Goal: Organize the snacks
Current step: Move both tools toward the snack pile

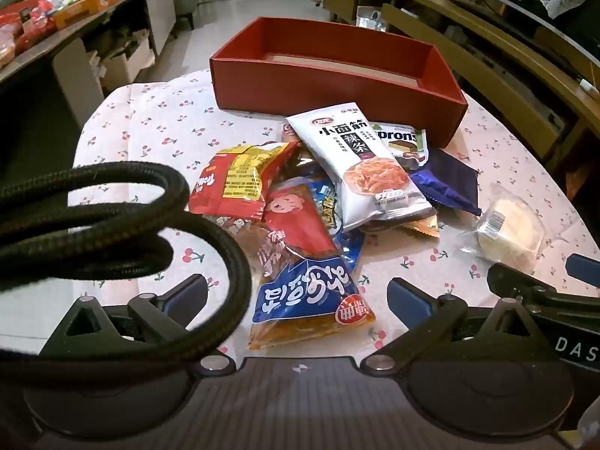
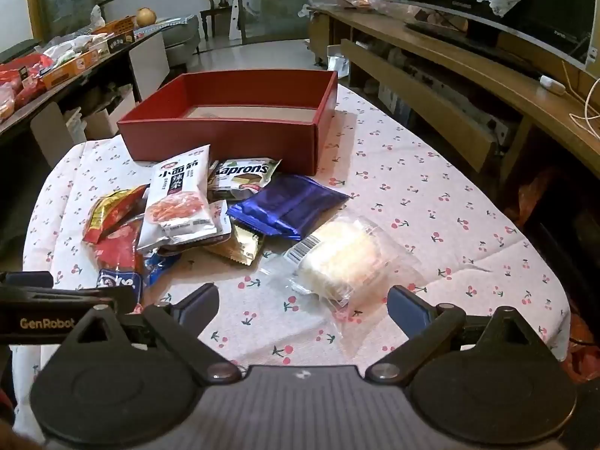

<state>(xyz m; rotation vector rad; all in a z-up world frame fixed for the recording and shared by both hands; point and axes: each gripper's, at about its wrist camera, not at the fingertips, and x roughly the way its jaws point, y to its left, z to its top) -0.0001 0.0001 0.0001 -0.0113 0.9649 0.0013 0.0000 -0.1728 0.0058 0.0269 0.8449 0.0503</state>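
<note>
An open red box [image 1: 337, 86] [image 2: 225, 135] stands at the far side of the cherry-print tablecloth [image 2: 412, 206]. In front of it lies a heap of snack packets: a white spicy-strip packet [image 1: 360, 165] [image 2: 180, 198], a Kaprons wafer [image 1: 401, 142] [image 2: 243, 176], a dark blue packet [image 1: 446, 183] [image 2: 288, 202], a red-and-yellow packet [image 1: 236, 183] and a blue packet with white characters [image 1: 307, 296]. My left gripper [image 1: 298, 296] is open just above that blue packet. My right gripper [image 2: 303, 302] is open just short of a clear-wrapped bread [image 2: 341, 258] [image 1: 510, 232].
A black braided cable [image 1: 112, 225] loops across the left of the left wrist view. A side table loaded with goods [image 1: 56, 11] runs along the left. A long wooden TV bench [image 2: 468, 75] runs along the right. The table's rounded edge drops off right of the bread.
</note>
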